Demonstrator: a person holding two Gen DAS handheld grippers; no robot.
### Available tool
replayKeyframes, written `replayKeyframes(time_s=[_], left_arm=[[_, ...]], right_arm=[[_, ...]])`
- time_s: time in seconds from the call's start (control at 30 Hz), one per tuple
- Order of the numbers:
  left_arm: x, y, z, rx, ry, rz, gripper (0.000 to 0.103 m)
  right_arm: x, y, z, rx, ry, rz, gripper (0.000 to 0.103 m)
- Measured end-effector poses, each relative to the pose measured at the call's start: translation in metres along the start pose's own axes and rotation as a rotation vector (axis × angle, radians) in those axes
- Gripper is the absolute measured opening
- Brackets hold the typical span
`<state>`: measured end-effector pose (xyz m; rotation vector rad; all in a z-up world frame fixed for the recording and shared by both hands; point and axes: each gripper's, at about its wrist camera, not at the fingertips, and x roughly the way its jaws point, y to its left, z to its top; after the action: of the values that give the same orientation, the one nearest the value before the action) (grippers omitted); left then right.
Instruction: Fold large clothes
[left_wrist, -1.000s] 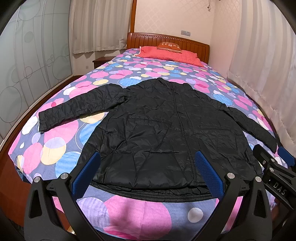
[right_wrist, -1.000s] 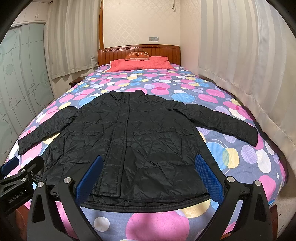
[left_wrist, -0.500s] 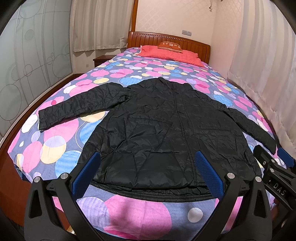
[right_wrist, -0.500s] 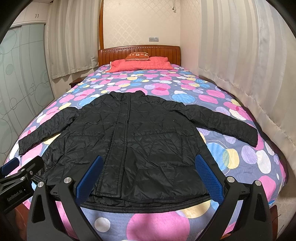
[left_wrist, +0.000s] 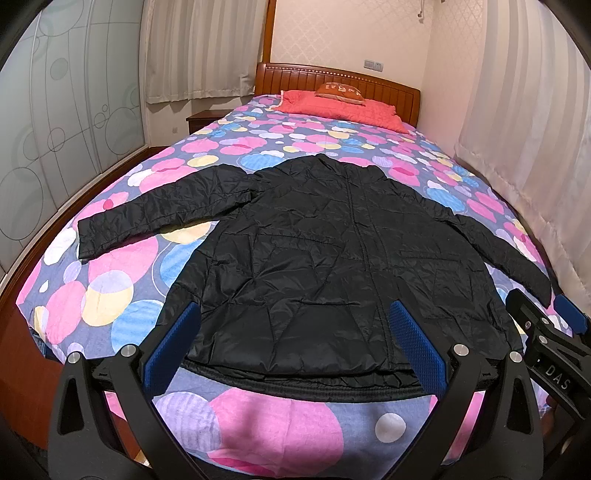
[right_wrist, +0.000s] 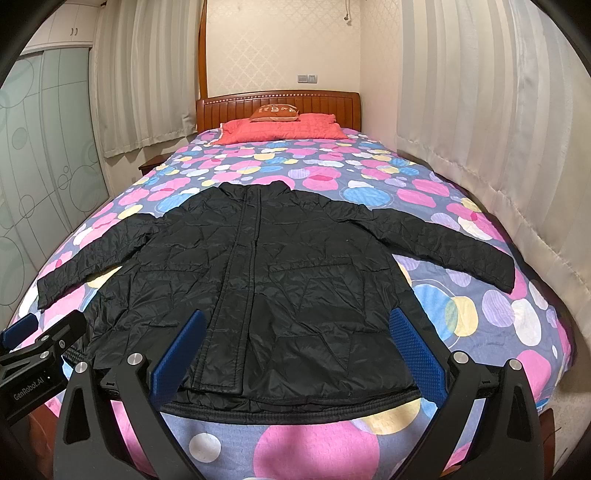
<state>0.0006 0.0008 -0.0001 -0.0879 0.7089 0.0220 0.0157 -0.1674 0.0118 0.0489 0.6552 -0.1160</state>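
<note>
Jacket (left_wrist: 332, 266), black and quilted, spread flat and face up on the bed (left_wrist: 122, 295), front closed, collar toward the headboard (left_wrist: 295, 75), hem toward the foot. Both sleeves stretched out to the sides, the left one (left_wrist: 162, 210) lying on the dotted bedspread toward the left edge, the right one (right_wrist: 447, 243) angled toward the curtain side. Hem band (right_wrist: 295, 404) just short of the foot edge of the bed.

Left gripper (left_wrist: 295, 350) held low over the foot of the bed, fingers spread wide apart, nothing between the blue pads (left_wrist: 173, 347), hem seen through the gap. Right gripper (right_wrist: 295, 354) likewise spread wide and empty, pointed at the lower front of the jacket, not touching the cloth as far as can be told. Each gripper visible at the edge of the other's view, side by side.

Red pillow (right_wrist: 280, 129) with a small orange cushion (right_wrist: 275, 112) at the head of the bed. Curtains (right_wrist: 480, 129) along the right, glass sliding doors (left_wrist: 55, 122) on the left.
</note>
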Motion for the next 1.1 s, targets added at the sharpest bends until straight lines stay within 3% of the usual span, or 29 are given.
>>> replayKeyframes(time_s=[1.1], left_arm=[[0.0003,0.0007,0.0003,-0.002,0.004,-0.001,0.101]], right_arm=[[-0.0047,-0.0009,0.0011,0.001,-0.001,-0.001,0.099]])
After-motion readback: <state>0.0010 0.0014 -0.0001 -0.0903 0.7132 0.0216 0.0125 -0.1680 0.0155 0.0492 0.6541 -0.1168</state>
